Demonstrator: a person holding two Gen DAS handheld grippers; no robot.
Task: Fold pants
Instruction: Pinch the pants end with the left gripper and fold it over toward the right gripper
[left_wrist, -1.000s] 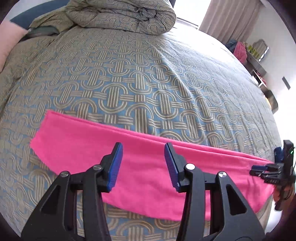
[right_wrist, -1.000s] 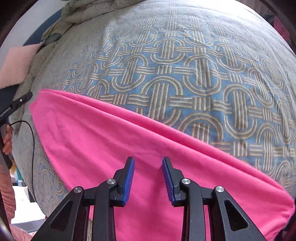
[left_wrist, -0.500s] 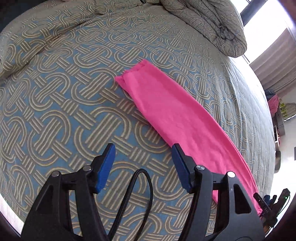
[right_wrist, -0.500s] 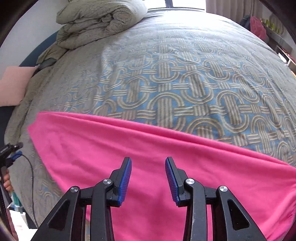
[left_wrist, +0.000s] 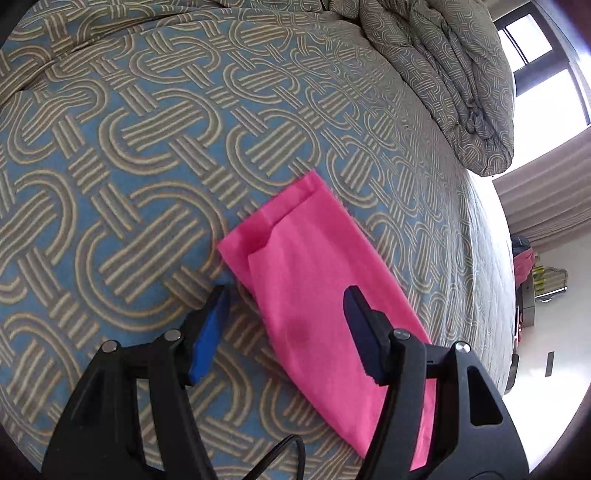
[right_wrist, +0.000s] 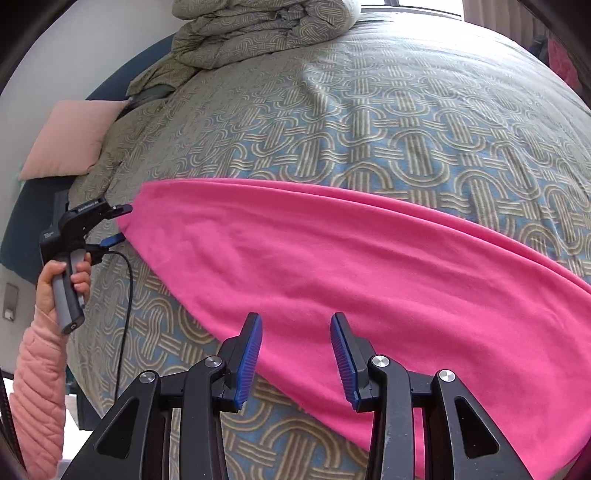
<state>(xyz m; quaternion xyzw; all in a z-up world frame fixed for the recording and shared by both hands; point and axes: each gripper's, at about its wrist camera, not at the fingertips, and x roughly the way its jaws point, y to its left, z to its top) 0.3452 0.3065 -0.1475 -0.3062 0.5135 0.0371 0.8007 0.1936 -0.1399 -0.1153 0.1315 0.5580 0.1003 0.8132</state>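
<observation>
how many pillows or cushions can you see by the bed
1: a pale pink square cushion at the far left edge of the patterned blue-and-beige bedspread. Others may hide under the rolled duvet.

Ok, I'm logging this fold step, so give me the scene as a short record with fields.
garment: pink pants, lying flat as a long strip
surface: patterned bed cover
left gripper: open, jaws have just been opening, at the hem end, not pressing on it
right gripper: open, over the near edge, nothing gripped
background: rolled duvet, pink cushion
</observation>
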